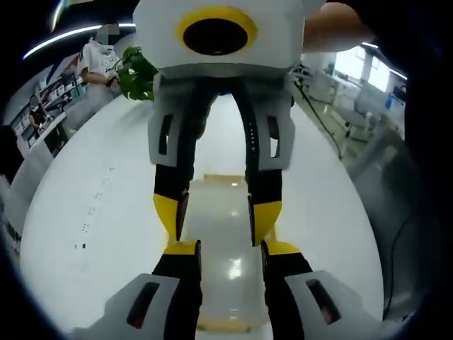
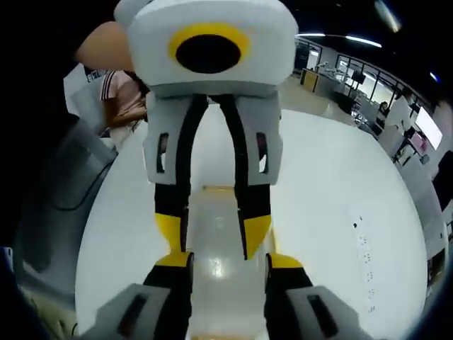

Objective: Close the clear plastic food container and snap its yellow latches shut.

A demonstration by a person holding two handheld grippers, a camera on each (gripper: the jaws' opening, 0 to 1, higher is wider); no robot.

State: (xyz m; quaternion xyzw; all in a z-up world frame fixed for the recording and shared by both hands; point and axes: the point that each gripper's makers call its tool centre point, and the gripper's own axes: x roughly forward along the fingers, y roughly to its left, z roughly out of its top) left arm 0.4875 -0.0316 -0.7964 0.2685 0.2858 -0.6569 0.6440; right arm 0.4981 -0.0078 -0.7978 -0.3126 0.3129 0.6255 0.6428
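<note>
Glossy clear rectangular container [image 1: 228, 248], yellow-edged, between facing grippers, smooth white table [image 1: 92, 212].

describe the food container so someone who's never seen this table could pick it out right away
Start from the round white table. At its middle, between the two facing claws, left and right, lies the clear plastic container, its glossy lid catching the ceiling lights. Yellow latches edge its ends, unlike the bare white surface around it.
</note>
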